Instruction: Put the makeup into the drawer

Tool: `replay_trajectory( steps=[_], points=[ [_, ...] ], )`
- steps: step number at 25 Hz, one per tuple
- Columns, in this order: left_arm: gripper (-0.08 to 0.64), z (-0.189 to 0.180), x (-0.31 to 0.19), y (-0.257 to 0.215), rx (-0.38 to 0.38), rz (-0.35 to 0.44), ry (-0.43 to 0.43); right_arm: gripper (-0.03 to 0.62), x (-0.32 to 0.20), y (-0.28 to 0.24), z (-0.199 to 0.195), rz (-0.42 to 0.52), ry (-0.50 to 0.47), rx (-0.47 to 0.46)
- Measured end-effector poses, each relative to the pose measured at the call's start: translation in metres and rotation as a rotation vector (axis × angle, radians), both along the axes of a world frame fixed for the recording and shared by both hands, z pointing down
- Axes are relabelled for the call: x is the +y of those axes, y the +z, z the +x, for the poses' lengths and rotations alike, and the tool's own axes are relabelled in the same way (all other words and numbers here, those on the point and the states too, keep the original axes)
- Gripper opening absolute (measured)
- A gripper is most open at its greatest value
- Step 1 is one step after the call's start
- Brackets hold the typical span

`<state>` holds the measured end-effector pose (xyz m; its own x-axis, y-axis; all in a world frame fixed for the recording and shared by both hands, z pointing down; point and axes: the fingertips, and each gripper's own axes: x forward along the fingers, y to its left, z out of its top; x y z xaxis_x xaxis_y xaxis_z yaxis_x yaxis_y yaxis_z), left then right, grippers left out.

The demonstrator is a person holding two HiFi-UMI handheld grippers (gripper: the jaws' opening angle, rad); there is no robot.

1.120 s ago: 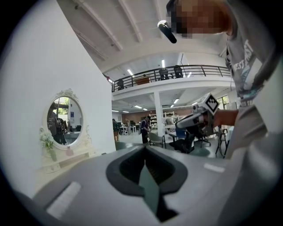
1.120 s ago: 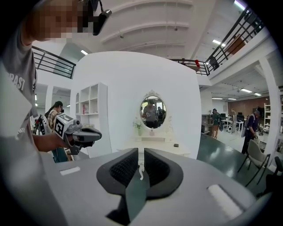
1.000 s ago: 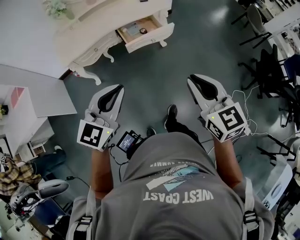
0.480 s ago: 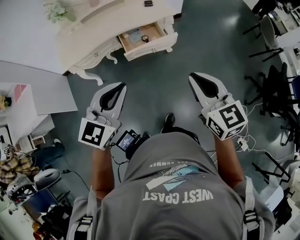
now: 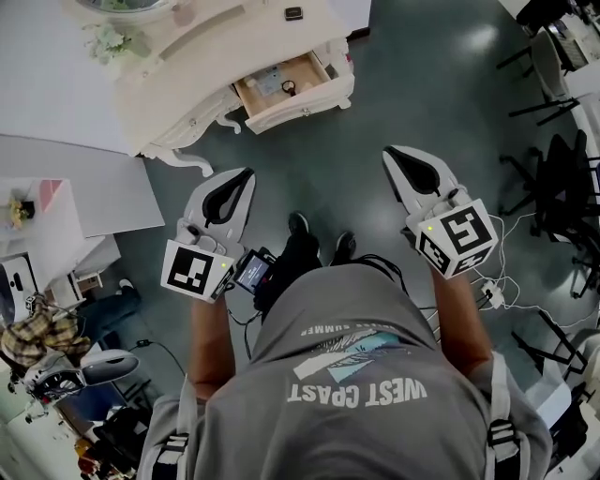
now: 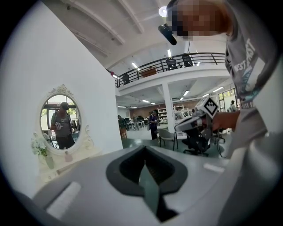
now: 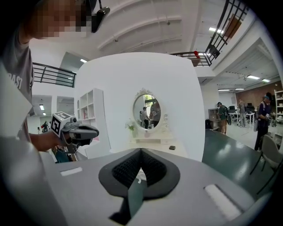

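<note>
Makeup (image 5: 293,13): a small dark piece on the table (image 5: 187,52) top, near its right end, behind the open drawer (image 5: 305,97). It's too small to tell what kind. The drawer is pulled out and already has a small dark round thing (image 5: 289,87) and a pale flat thing (image 5: 269,82) inside.

My left tongs (image 5: 247,173) are closed tight with nothing in them. My right tongs (image 5: 387,151) are closed too, and empty. Both are out over the floor (image 5: 403,94), well apart from the table, pointing roughly toward it.

The step in hand looks like the approach, with nothing grasped yet. To do it well:
- Walk in square to the drawer side.
- Use the right tongs, which are nearer that end of the table.
- Open them before reaching, not over the piece.
- Pinch across its narrow sides, since it's flat and low and may skid.
- Lift clear of the table edge, then lower into a free part of the drawer.
- Keep my knees off the drawer front so I don't nudge it shut.

The table is a cream vanity with curved legs, an oval mirror (image 7: 146,111) and white flowers (image 5: 111,39) at the back. The floor is dark, glossy and bare. A white partition stands behind the table and a white shelf unit (image 7: 90,118) to the left. Black chairs (image 5: 553,84) and cables are on the right. It's a big open hall with a railed balcony, and people are far off.
</note>
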<state>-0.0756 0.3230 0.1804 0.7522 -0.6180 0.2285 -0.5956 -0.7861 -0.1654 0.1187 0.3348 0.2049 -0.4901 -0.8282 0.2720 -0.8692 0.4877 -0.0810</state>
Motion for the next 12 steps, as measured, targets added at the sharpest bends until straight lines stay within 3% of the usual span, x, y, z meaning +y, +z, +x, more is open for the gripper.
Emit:
replay_trajectory(
  steps=[5,12],
  points=[
    [0.002,0.015,-0.034,0.007,0.002,-0.024,0.058,0.002,-0.018,0.002,0.016,-0.013,0.063,0.012],
    [0.002,0.045,-0.092,-0.008,0.042,0.010,0.172,0.002,-0.044,-0.006,0.037,-0.025,0.174,0.031]
  ],
)
